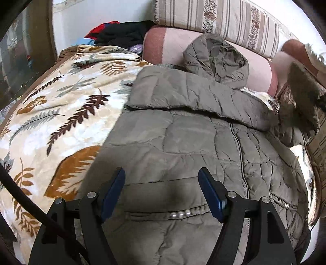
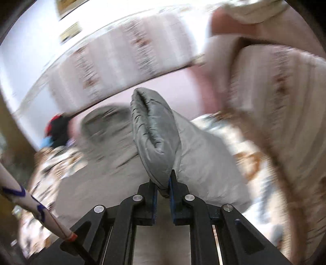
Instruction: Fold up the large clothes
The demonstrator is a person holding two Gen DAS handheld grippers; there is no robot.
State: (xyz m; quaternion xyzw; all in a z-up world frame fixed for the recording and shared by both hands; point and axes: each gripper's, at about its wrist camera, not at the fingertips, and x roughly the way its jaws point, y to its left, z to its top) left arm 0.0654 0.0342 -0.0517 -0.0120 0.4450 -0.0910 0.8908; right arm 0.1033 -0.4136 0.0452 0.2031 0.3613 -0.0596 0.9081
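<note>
An olive-grey quilted hooded jacket (image 1: 193, 130) lies front-up on a leaf-patterned blanket (image 1: 51, 114), its hood (image 1: 216, 59) toward the sofa back. Its left sleeve is folded across the chest. My left gripper (image 1: 162, 175) is open and hovers just above the jacket's lower front, near a pearl-trimmed pocket (image 1: 183, 214). My right gripper (image 2: 163, 179) is shut on the jacket's right sleeve (image 2: 154, 132) and holds it up off the blanket. That raised sleeve shows blurred at the right edge of the left wrist view (image 1: 301, 93).
A striped sofa back cushion (image 1: 224, 18) and a pink bolster (image 1: 169, 42) lie behind the jacket. A pile of dark and red clothes (image 1: 120, 32) sits at the far left of the sofa. The right wrist view is motion-blurred.
</note>
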